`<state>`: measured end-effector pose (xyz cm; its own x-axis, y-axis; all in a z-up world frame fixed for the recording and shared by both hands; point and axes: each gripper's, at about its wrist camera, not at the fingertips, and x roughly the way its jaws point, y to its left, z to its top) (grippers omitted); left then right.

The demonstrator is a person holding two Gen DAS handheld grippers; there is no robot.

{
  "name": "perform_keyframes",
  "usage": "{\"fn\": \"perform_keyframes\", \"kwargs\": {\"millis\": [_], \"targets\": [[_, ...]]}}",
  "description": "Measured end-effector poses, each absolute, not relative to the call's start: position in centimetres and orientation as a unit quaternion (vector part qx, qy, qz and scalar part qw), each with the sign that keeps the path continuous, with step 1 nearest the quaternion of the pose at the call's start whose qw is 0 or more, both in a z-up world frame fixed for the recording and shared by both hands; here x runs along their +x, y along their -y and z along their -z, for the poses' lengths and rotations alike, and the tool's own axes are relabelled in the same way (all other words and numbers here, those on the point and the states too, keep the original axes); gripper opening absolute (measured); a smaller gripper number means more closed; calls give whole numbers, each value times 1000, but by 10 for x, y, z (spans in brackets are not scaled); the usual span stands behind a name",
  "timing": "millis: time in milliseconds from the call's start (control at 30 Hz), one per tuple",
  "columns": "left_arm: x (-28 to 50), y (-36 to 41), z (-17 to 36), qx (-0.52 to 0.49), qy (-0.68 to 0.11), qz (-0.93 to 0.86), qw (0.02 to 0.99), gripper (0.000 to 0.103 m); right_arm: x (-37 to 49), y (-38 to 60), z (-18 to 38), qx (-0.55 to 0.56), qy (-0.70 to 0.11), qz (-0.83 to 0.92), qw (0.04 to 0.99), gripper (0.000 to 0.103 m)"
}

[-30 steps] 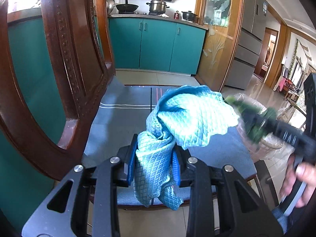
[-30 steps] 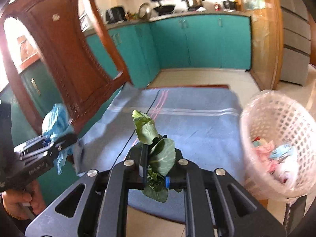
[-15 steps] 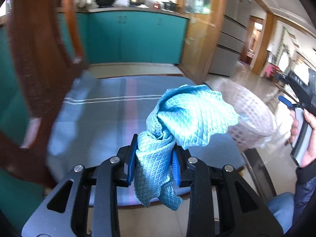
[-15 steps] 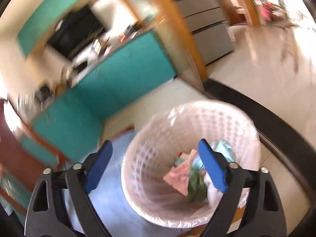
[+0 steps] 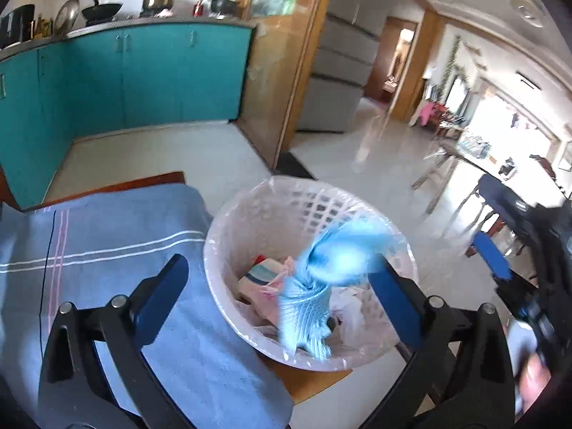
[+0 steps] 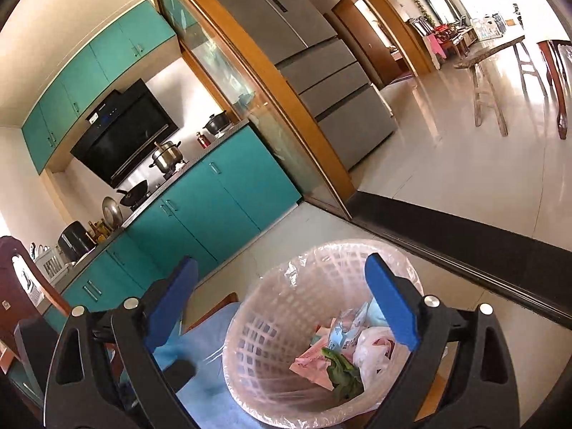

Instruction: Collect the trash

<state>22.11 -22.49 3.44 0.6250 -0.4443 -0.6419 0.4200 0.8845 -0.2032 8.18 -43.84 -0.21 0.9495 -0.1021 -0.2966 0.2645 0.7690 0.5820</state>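
A white lattice trash basket (image 5: 228, 228) with a clear liner stands at the edge of a chair seat covered by a blue striped towel (image 5: 107, 250). My left gripper (image 5: 275, 286) is open above it. A light blue cloth (image 5: 314, 286), blurred, is between the jaws and over the basket, free of both pads. My right gripper (image 6: 282, 300) is open and empty over the same basket (image 6: 257, 329). A green leaf (image 6: 343, 375) lies inside among pink and white wrappers (image 6: 311, 361). The right gripper also shows at the right edge of the left wrist view (image 5: 500, 250).
Teal kitchen cabinets (image 6: 214, 196) and a counter with pots stand behind. A grey fridge (image 6: 321, 71) and a wooden sliding door frame (image 6: 286, 107) are to the right. A tiled floor (image 5: 357, 150) runs toward a dining table (image 5: 482, 168).
My left gripper swung right over the basket and opened, letting go of the blue cloth. My right gripper opened a second ago; the green leaf now lies in the basket.
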Motion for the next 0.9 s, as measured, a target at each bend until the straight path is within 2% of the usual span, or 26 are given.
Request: {"fn": "perform_keyframes", "kwargs": {"millis": [233,400,467,567,667,900], "targets": [[190,141,-29,16,-356,178,917,100,94,411,-3,282,-154,58,945,93],[156,58,-27,47,-342,102,933,100,101,334,-10,172,-196,9,965,93],[149,28,-26,34,-339,69,938,100,100,296,-8,120,-209,-6,970,99],[136,-4,-25,12,-334,25,942,100,100,250,4,59,-246,-41,967,100],[140,-21,-23,-17,-345,6,938,100,101,223,17,40,-287,-73,954,100],[140,-28,-16,-33,-358,1,933,100,103,197,32,10,-311,-81,947,100]]}}
